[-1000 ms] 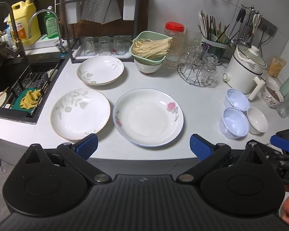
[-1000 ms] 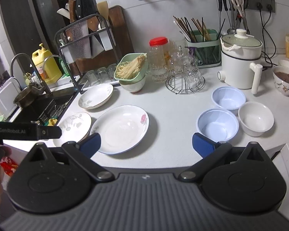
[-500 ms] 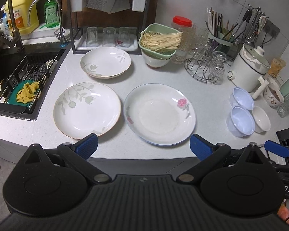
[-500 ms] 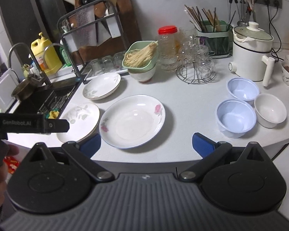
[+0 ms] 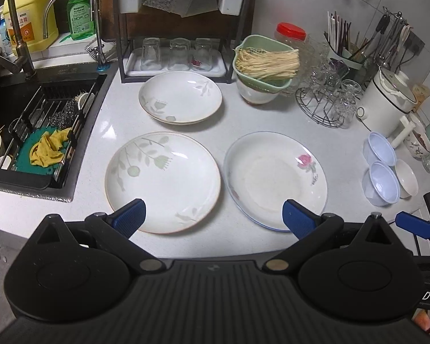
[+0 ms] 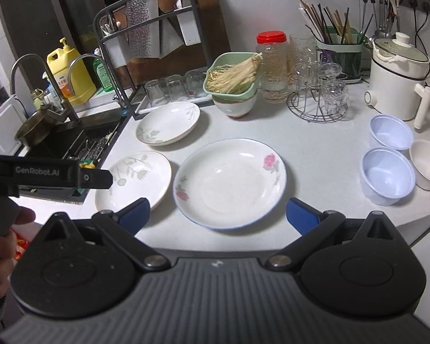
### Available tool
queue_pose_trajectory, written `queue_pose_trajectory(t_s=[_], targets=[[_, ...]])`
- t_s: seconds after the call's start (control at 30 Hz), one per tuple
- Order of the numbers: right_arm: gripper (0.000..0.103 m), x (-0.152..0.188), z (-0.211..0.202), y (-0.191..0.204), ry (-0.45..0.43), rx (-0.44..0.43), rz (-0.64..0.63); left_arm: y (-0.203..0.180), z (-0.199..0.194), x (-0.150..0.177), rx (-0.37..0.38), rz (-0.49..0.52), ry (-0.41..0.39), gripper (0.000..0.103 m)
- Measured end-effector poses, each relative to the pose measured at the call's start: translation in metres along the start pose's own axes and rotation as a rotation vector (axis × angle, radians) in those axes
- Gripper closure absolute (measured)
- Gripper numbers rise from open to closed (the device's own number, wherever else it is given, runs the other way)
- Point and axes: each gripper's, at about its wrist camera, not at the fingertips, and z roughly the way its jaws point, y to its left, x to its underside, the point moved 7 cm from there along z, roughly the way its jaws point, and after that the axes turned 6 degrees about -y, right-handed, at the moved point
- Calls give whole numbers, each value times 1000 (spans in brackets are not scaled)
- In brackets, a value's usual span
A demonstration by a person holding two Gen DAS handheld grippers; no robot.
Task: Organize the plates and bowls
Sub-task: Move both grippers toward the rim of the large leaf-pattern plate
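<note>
Three white plates lie on the counter: a leaf-patterned plate (image 5: 162,182) (image 6: 134,179) at front left, a rose-patterned plate (image 5: 275,179) (image 6: 230,182) at front centre, and a smaller leaf plate (image 5: 180,96) (image 6: 169,123) behind them. Two pale blue bowls (image 5: 381,183) (image 6: 388,175) and a white bowl (image 5: 407,179) (image 6: 428,163) sit at the right. My left gripper (image 5: 212,218) hovers open over the near rims of the two front plates. My right gripper (image 6: 218,215) is open above the rose plate's near edge. Both hold nothing.
A sink (image 5: 28,132) with a rack and yellow cloth lies at the left. At the back stand a dish rack with glasses (image 5: 172,54), a green basket of noodles (image 5: 263,66) on a bowl, a wire glass stand (image 5: 324,106) and a white cooker (image 5: 387,103). A hand (image 6: 0,243) holds the left tool.
Both grippers have moved forward over the counter, so the plates appear larger and nearer. The left view has shifted toward the two front plates. Nothing was grasped.
</note>
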Motion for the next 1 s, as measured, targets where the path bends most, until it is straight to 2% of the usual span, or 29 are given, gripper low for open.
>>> queue_pose_trajectory(t_s=[0.23,0.37,0.53,0.8,0.87,1.0], targets=[[0,-7,26,32,-16,-7,41,40,10,-15,-3,5,0,0],[0,-9,42,48,-42,26,46,71,18,-21,-20,1,4,0],[0,-4,65,76,-26,7,31,104,34,-26,-28,-14,35,0],[0,0,103,114,5,-35,102,144,56,-44,-16,-10,21,0],[3,2,112,121,11,-26,110,151,68,-45,10,-5,35,1],[16,11,134,126,57,9,155,157,98,-39,81,20,71,2]])
